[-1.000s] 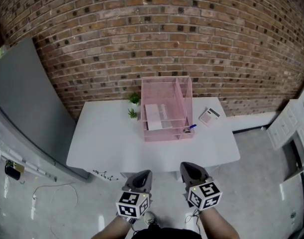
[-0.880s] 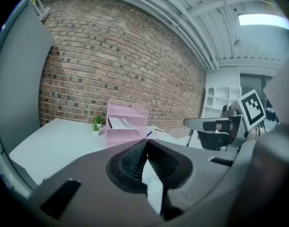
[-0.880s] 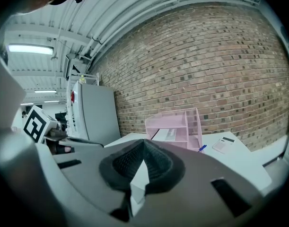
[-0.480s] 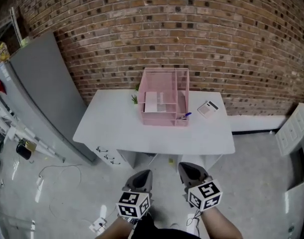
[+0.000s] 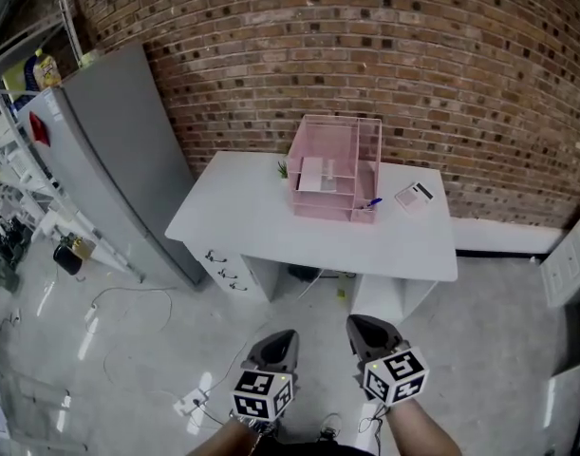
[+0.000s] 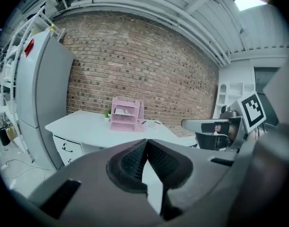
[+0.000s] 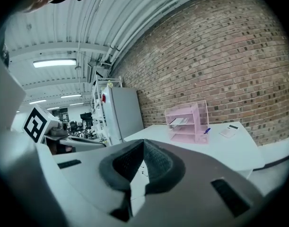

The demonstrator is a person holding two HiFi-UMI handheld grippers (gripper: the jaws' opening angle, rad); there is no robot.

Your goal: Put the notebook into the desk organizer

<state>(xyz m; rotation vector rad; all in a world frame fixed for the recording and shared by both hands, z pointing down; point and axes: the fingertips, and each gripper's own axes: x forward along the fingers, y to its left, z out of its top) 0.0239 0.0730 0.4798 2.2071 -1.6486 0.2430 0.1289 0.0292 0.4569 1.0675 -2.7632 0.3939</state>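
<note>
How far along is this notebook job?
It looks finished: a pale flat notebook lies on a shelf of the pink wire desk organizer on the white desk. Nothing is in hand; the left gripper and right gripper are shut, empty, well short of the desk. Nothing seems left.

The person backs away: the white desk [image 5: 256, 221] and pink desk organizer [image 5: 333, 171] stand farther off, grey fridge [image 5: 104, 155] and shelving [image 5: 7, 150] coming into view.
</note>
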